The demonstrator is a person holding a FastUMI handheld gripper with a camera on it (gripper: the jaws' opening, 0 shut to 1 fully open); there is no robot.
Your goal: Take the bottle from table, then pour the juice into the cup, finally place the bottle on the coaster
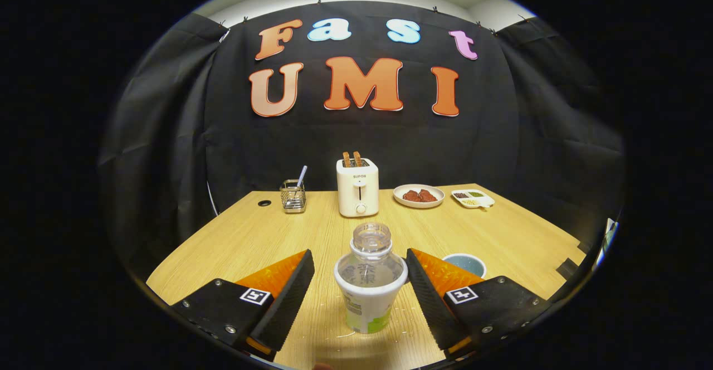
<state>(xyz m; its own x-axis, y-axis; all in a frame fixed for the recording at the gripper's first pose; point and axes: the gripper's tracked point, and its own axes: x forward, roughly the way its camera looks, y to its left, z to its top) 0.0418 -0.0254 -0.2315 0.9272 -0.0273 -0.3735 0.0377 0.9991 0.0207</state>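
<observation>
A clear uncapped bottle (370, 281) with a white and green label stands upright on the wooden table (278, 236), between my two fingers. My gripper (359, 256) is open around it. The right finger (426, 292) is close against the bottle's shoulder, and whether it touches I cannot tell. The left finger (289, 297) stands a small gap away. A pale blue cup (467, 263) sits on the table just beyond the right finger, partly hidden by it.
At the back of the table stand a white toaster (357, 189) with two slices in it, a wire holder (293, 196) with a utensil, a plate of reddish food (419, 195) and a small divided dish (472, 198). Black cloth walls close in the booth.
</observation>
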